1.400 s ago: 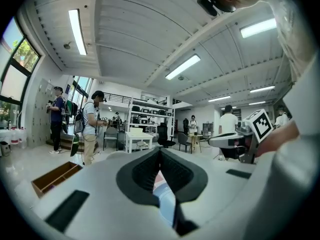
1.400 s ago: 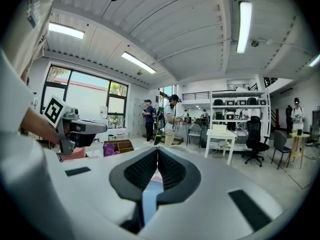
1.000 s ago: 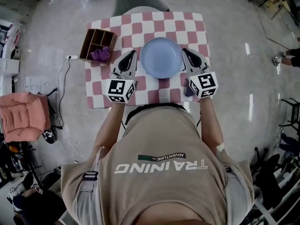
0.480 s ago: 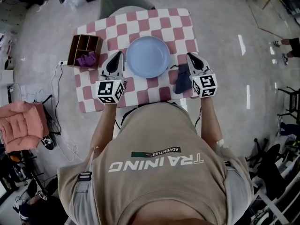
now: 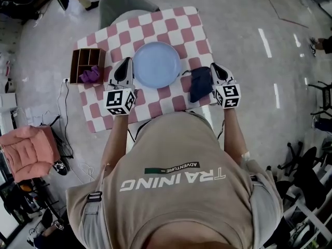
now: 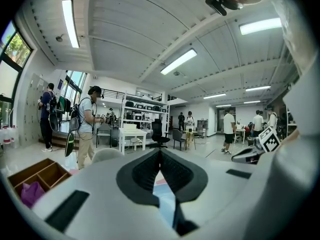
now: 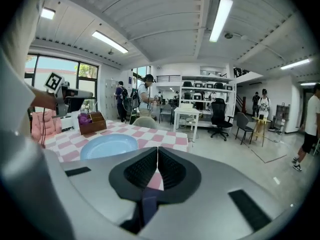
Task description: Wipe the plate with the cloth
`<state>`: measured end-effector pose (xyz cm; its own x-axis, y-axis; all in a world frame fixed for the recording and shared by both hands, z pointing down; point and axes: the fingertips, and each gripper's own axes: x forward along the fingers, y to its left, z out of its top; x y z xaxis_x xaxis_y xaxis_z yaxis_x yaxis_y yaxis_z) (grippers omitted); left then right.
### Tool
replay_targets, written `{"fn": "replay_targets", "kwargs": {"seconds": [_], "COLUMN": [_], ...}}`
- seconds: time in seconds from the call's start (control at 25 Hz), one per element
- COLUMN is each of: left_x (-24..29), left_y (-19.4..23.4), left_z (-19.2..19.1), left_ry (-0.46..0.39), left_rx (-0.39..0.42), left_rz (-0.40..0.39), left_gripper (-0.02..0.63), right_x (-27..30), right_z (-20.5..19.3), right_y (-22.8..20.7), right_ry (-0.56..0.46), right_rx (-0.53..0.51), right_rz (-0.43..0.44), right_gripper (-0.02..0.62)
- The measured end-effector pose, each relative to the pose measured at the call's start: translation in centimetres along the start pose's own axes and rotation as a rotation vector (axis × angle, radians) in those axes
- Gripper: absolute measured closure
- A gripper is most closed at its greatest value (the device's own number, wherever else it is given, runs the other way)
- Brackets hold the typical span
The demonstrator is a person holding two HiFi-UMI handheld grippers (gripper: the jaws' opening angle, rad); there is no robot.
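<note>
In the head view we see the blue plate (image 5: 156,64) on the pink and white checked table (image 5: 181,19). The left gripper (image 5: 127,62) is just beside the plate's left edge. The dark blue cloth (image 5: 199,83) lies crumpled to the right of the plate, and the right gripper (image 5: 214,66) is at the cloth's right side. A wooden box (image 5: 87,64) with something purple (image 5: 91,75) in it stands at the left of the table.

In the left gripper view, the left gripper (image 6: 160,153) has its jaws together at the tips, with nothing between them.

In the right gripper view, the right gripper (image 7: 157,149) also has its jaws shut tip to tip and grips nothing. The cloth (image 7: 147,204) shows below them, and the plate (image 7: 109,146) is ahead to the left.
</note>
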<state>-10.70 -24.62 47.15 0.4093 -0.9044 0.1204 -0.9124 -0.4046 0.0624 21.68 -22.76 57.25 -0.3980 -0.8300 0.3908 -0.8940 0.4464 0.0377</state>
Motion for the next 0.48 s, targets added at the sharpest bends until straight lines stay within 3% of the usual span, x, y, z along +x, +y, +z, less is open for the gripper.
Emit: {"fn": "replay_targets", "kwargs": {"seconds": [0.28,0.48], "left_x": [-1.2,-2.0], "left_y": [0.8,1.7], "left_z": [-0.6,-0.9], "left_ry": [0.025,0.033], "left_rx": [0.005,0.004], "left_rz": [0.018,0.032], "left_gripper": [0.591,0.591], "right_x": [0.4,0.1], "right_z": [-8.7,-10.1], "right_y": [3.4,3.8], "right_ry": [0.169,0.189], "right_rx": [0.021,0.056], "right_rz": [0.021,0.017], "right_gripper": [0.577,0.577]}}
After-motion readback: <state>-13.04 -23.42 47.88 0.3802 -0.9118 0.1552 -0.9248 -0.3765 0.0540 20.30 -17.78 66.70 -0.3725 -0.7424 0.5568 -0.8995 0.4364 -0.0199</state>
